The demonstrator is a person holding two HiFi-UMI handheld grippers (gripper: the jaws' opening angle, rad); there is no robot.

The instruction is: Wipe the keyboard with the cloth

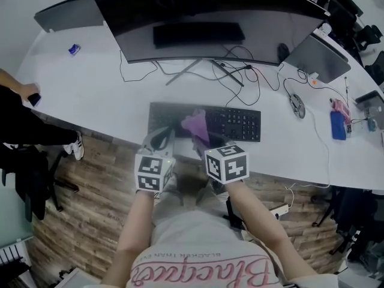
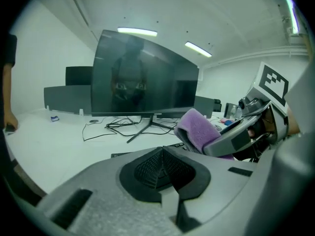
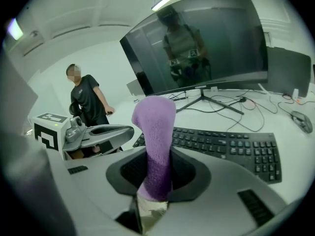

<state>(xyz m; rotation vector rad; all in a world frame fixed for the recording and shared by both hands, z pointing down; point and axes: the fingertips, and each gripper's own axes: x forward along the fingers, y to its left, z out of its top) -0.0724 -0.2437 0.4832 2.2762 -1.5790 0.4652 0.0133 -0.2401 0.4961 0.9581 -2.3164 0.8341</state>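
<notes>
A black keyboard (image 1: 231, 123) lies on the white desk (image 1: 108, 95) in front of the monitor. My right gripper (image 1: 201, 141) is shut on a purple cloth (image 1: 196, 123), which stands up out of the jaws over the keyboard's left half. In the right gripper view the cloth (image 3: 154, 132) rises from the closed right gripper (image 3: 157, 167), with the keyboard (image 3: 231, 149) just beyond. My left gripper (image 1: 161, 137) hovers at the keyboard's near left corner. Its pads (image 2: 147, 168) meet with nothing between them. From it I see the right gripper (image 2: 238, 137) holding the cloth (image 2: 197, 128).
A wide curved monitor (image 1: 210, 23) with tangled cables (image 1: 240, 74) stands behind the keyboard. Laptops sit at back left (image 1: 69, 14) and back right (image 1: 318, 56). A mouse (image 1: 297, 105) and a blue object (image 1: 338, 125) lie right. A person (image 3: 87, 100) stands at the desk's left end.
</notes>
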